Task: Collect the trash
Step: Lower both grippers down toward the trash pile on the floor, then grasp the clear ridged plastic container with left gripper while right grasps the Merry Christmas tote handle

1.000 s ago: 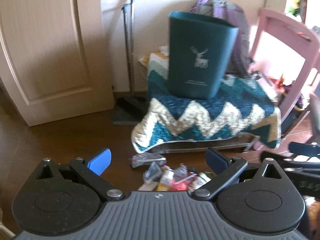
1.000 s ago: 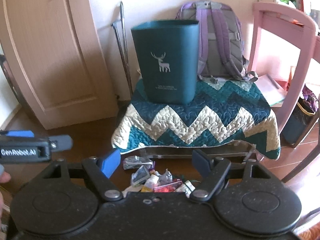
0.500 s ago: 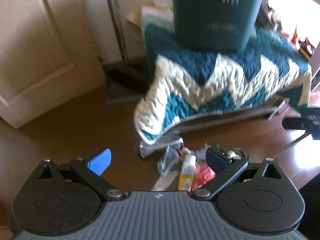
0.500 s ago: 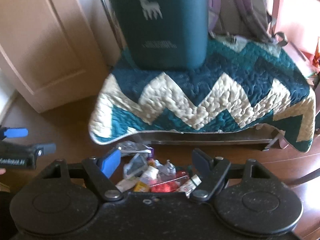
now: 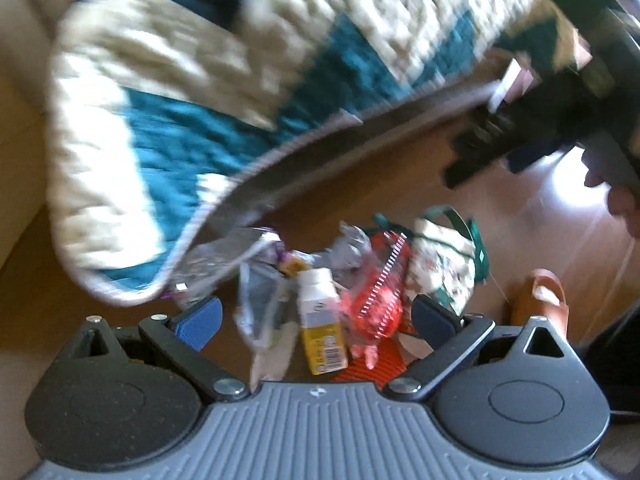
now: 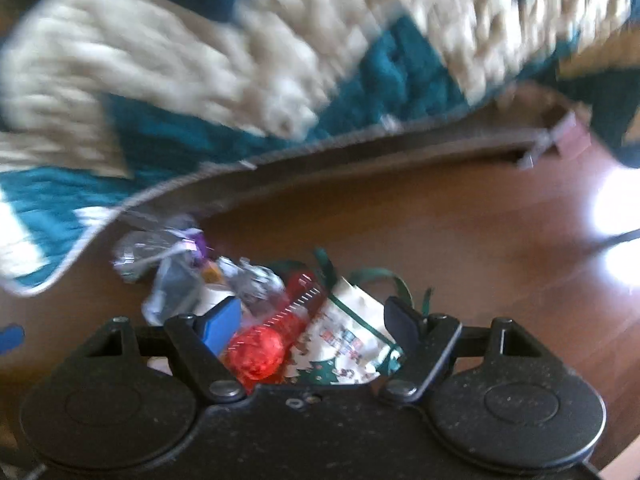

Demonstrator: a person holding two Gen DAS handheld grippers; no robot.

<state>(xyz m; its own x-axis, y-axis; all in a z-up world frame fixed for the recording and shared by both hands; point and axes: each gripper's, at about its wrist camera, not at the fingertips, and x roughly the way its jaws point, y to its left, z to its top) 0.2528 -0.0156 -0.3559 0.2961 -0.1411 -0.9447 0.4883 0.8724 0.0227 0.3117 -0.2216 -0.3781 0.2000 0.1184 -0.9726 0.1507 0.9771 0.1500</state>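
wood floor (image 6: 460, 232), trash pile (image 5: 332, 292) by quilt (image 5: 168, 100) edge.

Both grippers point downward, jaws spread wide and holding nothing. The left gripper (image 5: 316, 318) sees the right gripper (image 5: 568, 92) up at two o'clock, a hand (image 5: 622, 200) gripping it.
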